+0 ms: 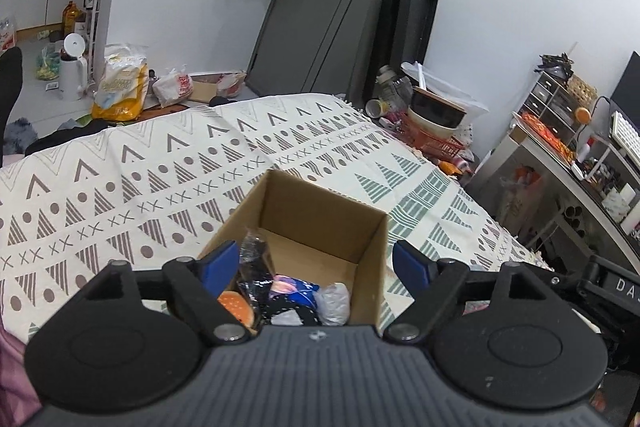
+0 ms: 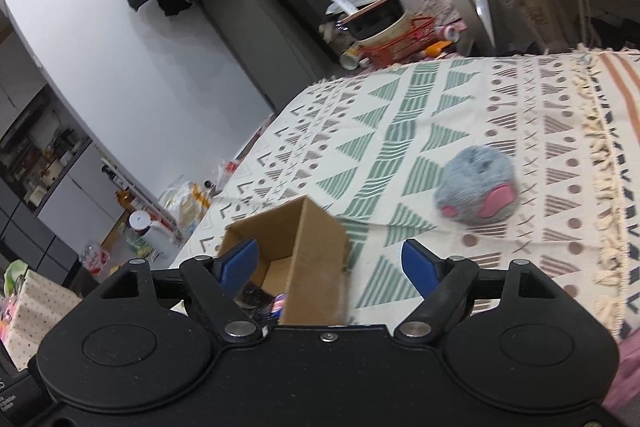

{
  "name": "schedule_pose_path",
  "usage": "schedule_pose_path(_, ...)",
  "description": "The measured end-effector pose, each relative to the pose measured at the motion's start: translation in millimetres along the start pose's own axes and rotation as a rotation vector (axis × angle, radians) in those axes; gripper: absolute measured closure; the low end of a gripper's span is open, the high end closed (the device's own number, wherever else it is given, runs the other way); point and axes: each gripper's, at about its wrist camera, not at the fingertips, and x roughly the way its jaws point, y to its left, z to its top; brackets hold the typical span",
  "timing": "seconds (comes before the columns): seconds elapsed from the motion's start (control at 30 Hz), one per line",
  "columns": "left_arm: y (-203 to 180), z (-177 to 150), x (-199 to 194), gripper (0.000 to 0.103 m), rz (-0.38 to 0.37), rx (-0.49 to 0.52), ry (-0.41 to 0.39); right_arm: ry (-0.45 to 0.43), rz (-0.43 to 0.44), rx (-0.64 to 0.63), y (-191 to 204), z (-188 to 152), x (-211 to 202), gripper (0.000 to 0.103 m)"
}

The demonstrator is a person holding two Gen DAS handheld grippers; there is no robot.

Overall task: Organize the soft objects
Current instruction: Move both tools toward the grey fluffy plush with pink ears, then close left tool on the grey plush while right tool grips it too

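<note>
Right wrist: plush [image 2: 478,189] pink feet toolward

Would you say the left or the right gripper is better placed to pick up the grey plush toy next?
Right. The grey plush toy lies ahead of the open right gripper on the blanket, while the open left gripper hovers over the cardboard box, toy out of its view.
</note>
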Motion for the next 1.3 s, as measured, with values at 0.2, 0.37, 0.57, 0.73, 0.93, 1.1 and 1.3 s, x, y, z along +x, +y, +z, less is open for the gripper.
schedule_pose_path(0.2,-21.2,-3.0,-1.9,0.02,-0.021,0.042,0.001,-0.026,-0.02,0.04,-29.0,3.3,-11.1,0.025)
schedule_pose_path(0.37,-41.8,-7.9,0.1,0.02,-0.047,0.071,0.002,-0.026,-0.043,0.056,-51.1,5.0,-12.2,0.025)
schedule_pose_path(0.57,-64.1,-14.1,8.0,0.02,-0.063,0.105,0.012,-0.035,-0.047,0.097,-78.2,10.2,-9.4,0.026)
schedule_pose_path(0.73,-83.6,-18.2,21.5,0.021,-0.074,0.136,0.028,-0.033,-0.043,0.146,-105.1,13.1,-0.1,0.038)
schedule_pose_path(0.93,-106.0,-22.0,39.8,0.021,-0.08,0.166,0.032,-0.031,-0.035,0.185,-131.7,18.4,17.8,0.047)
schedule_pose_path(1.1,-126.0,-23.8,59.9,0.024,-0.097,0.189,0.051,-0.035,-0.028,0.224,-151.4,25.1,35.4,0.05)
schedule_pose_path(1.3,-148.6,-29.3,89.6,0.03,-0.12,0.212,0.076,-0.031,-0.011,0.261,-170.0,30.2,59.8,0.05)
